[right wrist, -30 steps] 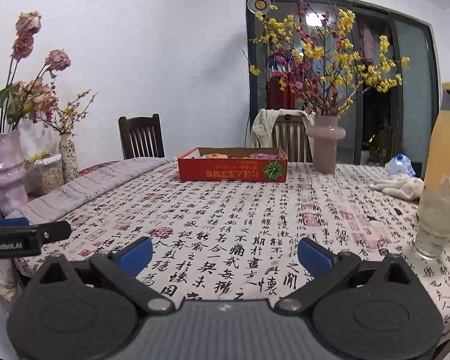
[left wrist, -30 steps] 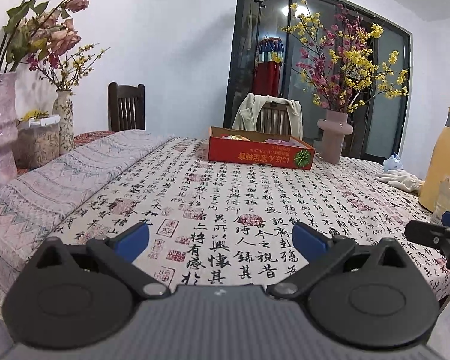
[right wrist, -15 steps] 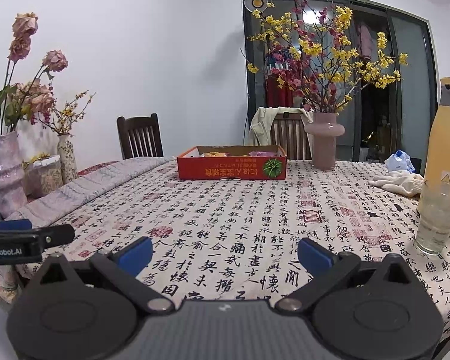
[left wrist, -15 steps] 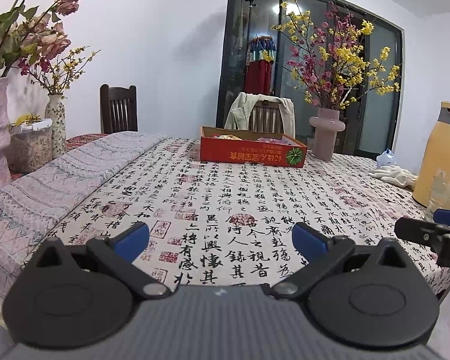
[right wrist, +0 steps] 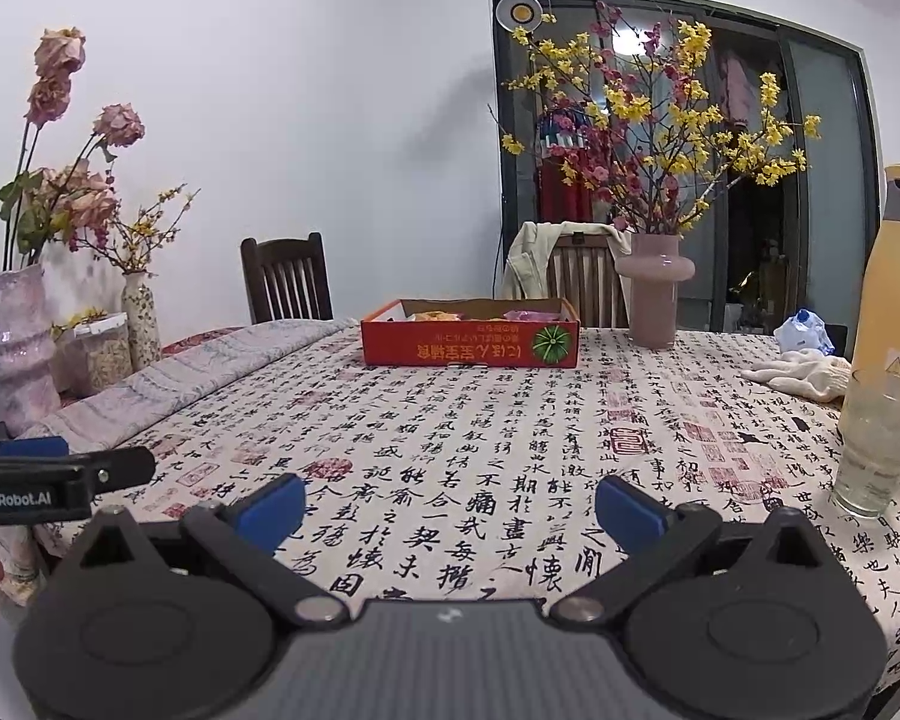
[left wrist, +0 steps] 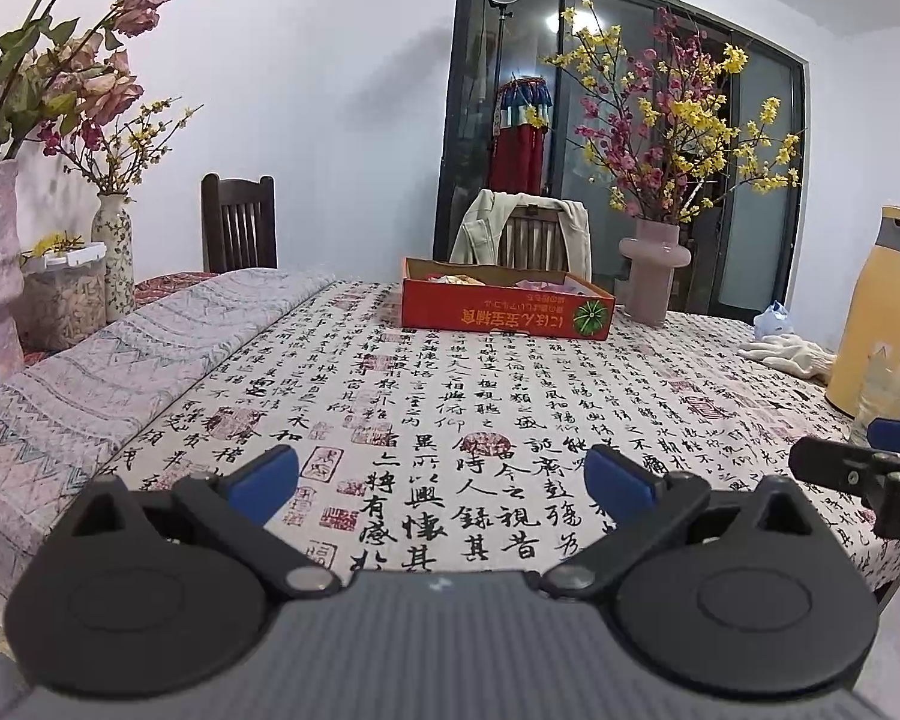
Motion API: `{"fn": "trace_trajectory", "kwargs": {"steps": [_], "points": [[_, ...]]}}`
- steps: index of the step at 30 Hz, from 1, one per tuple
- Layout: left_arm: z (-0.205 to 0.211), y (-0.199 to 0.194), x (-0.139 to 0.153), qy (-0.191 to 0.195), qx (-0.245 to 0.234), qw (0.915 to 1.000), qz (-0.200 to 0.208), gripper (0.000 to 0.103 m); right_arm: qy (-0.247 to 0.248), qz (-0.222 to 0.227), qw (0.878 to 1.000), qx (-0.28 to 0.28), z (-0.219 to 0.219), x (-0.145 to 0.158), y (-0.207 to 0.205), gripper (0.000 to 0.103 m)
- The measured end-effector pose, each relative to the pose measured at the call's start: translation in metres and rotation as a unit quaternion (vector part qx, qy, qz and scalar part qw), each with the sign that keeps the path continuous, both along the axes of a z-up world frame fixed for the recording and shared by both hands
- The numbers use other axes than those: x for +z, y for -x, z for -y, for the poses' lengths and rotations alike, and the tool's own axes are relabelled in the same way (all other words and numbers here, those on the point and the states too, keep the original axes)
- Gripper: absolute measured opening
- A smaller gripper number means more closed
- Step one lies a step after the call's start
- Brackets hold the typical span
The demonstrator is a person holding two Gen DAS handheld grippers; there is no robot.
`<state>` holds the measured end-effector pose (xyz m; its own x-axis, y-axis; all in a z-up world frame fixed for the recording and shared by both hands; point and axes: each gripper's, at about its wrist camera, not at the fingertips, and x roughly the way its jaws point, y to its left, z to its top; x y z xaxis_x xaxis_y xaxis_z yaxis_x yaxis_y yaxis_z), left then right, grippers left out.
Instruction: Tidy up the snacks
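Snacks (right wrist: 450, 316) barely peek over the red box (right wrist: 470, 343) wall, hard to identify.
Both grippers' fingers (left wrist: 262, 482) (right wrist: 272, 508) spread wide, holding nothing, over bare surface (right wrist: 510, 450) at near edge.

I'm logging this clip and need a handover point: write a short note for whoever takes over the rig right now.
Left tool: open, empty, low over the near table edge.
Right tool: open, empty, alongside it.
Snacks: only a few wrappers show inside the red box at the far side of the table, next to the pink vase.
Done: nothing visibly handled yet.
Left: reach the box and sort its snacks; mind the glass at right.
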<state>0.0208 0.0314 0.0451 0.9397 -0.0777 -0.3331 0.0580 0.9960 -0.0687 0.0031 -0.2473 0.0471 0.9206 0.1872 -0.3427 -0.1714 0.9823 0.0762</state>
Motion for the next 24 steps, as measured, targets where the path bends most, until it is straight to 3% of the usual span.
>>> {"fn": "trace_trajectory", "kwargs": {"steps": [24], "points": [[0.0001,-0.0003,0.0033,-0.004,-0.001,1.0000,0.005,0.103,-0.001,-0.002,1.000,0.002,0.0017,0.0003,-0.0008,0.103]]}}
